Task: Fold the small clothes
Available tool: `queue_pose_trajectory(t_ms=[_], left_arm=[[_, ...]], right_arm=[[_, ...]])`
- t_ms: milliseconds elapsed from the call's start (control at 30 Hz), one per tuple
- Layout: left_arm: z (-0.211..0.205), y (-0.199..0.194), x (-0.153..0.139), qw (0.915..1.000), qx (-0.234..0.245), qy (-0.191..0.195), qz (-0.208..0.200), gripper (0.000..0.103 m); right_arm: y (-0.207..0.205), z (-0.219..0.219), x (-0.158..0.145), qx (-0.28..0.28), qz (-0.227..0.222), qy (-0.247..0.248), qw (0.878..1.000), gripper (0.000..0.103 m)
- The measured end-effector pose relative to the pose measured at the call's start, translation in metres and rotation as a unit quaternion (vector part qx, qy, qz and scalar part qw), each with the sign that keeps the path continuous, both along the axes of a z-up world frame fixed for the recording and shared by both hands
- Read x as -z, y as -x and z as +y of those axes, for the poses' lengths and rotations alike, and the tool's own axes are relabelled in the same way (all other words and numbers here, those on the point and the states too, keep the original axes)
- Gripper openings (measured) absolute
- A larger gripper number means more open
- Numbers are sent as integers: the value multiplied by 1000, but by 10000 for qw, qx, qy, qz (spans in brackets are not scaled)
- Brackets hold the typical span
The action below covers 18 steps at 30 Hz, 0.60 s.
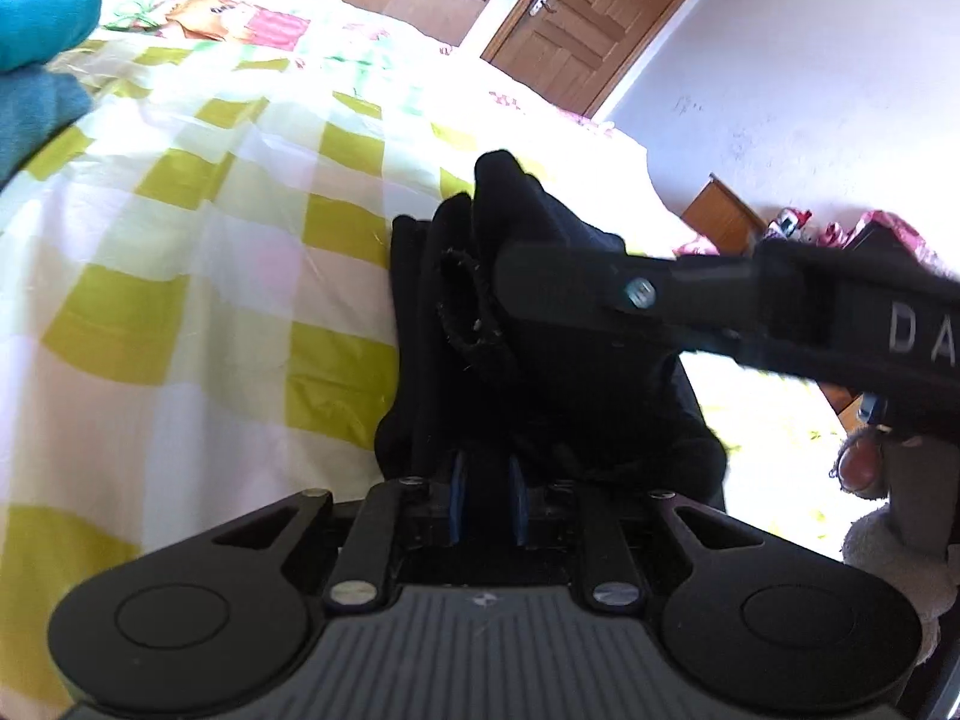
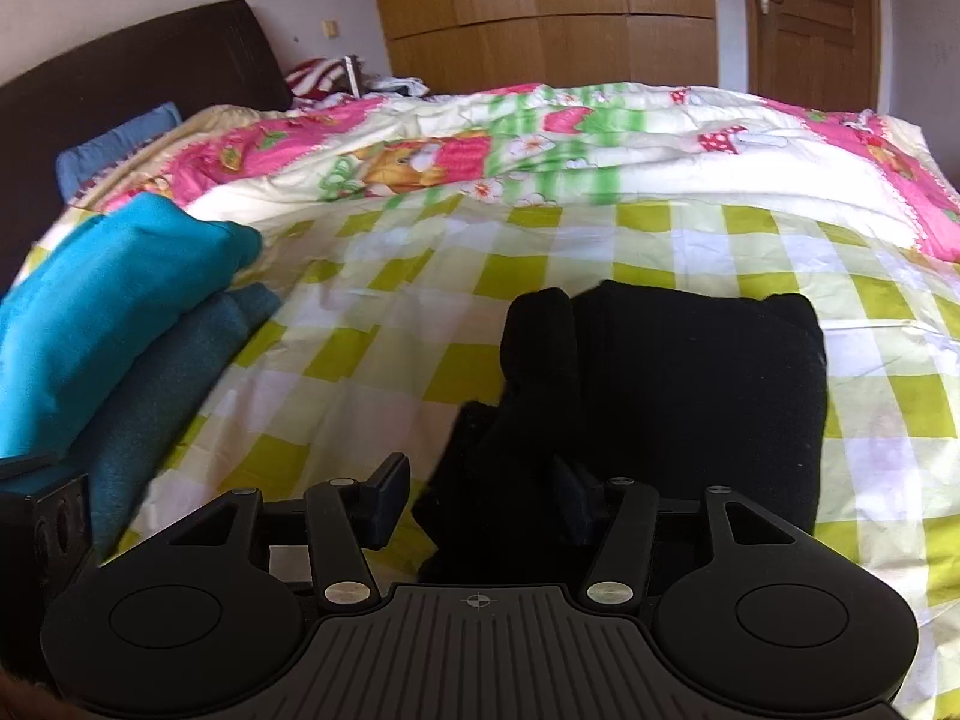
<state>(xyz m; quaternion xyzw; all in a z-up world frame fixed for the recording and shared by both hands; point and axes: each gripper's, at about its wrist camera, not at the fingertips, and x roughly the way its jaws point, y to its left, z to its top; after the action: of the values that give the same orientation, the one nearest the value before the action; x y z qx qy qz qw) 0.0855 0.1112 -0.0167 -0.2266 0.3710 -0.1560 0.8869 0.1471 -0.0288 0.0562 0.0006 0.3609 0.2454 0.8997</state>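
Note:
A small black garment (image 1: 540,360) lies bunched on the green-checked bedsheet (image 1: 180,276). My left gripper (image 1: 489,504) is shut on its near edge, blue pads pinching the cloth. The right gripper's finger (image 1: 576,288) reaches in from the right across the top of the garment. In the right wrist view the black garment (image 2: 690,396) lies partly folded on the sheet (image 2: 372,360). My right gripper (image 2: 480,504) is open, its jaws wide apart, with a fold of the black cloth between them.
Folded teal and blue clothes (image 2: 108,324) are stacked at the left of the bed. A pink and green patterned quilt (image 2: 540,150) lies across the far side. A dark headboard (image 2: 120,78), wooden wardrobe (image 2: 540,6) and door (image 2: 804,18) stand behind.

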Motion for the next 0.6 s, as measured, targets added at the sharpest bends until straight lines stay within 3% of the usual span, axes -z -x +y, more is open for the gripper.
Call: queue_pose_trajectory(t_ms=[67,133,233,333,500,600], left_arm=[[5,7,-7,9998,-113,-30,-136,36],[9,15,-15,9992,-258,-101,-287,40],[15,22,-30,9972,-463,-42,-594,43],[5,10,-43,9952,-379,-124,-890,47],[-19,2,-55,9872,-360,-588,-1439,45],[-31,-5,-52,9817,-149,-1260,-1417,44]], right_arm=[[12,-1,-8,-366,-56,-160,9992,51],[19,-7,-16,-366,-171,-194,9990,51],[17,-32,-30,13,-367,-476,9982,51],[-1,-53,-33,461,-464,-335,9973,51],[-31,-59,-13,713,-216,-138,9971,52],[-37,-50,-3,467,-196,-150,9986,52]])
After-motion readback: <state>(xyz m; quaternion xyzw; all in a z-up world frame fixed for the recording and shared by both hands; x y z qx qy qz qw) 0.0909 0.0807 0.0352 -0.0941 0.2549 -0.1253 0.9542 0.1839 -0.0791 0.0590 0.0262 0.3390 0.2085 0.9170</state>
